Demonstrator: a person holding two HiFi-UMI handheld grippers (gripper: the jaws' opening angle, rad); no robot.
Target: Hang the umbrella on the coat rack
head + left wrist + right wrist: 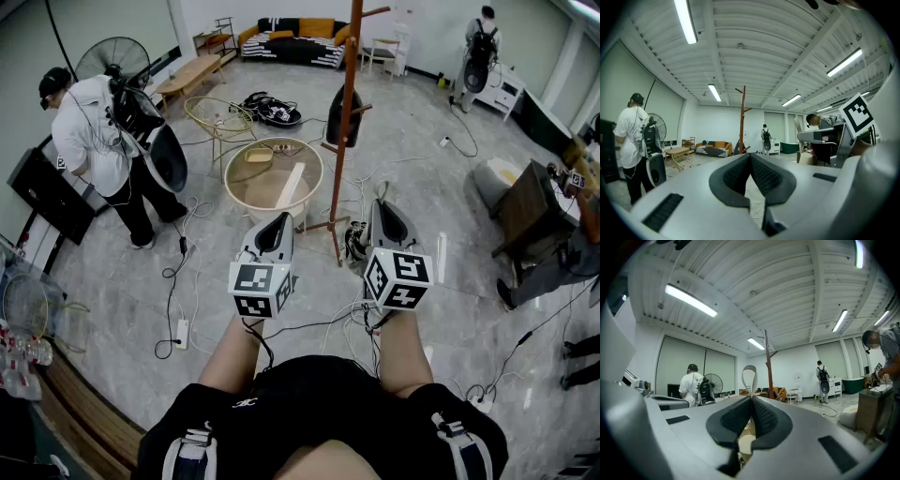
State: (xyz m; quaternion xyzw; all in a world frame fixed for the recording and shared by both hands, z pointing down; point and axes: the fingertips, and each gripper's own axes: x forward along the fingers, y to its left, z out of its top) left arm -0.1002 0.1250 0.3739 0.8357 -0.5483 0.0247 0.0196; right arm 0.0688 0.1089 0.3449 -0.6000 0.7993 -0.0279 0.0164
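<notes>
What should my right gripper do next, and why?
Probably open the right gripper and ease it toward the umbrella's curved handle ahead: both it and the left gripper are shut on nothing, and the coat rack stands just beyond.

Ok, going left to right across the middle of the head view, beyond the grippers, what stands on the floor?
Person in white → round table → coat rack → brown cabinet.
</notes>
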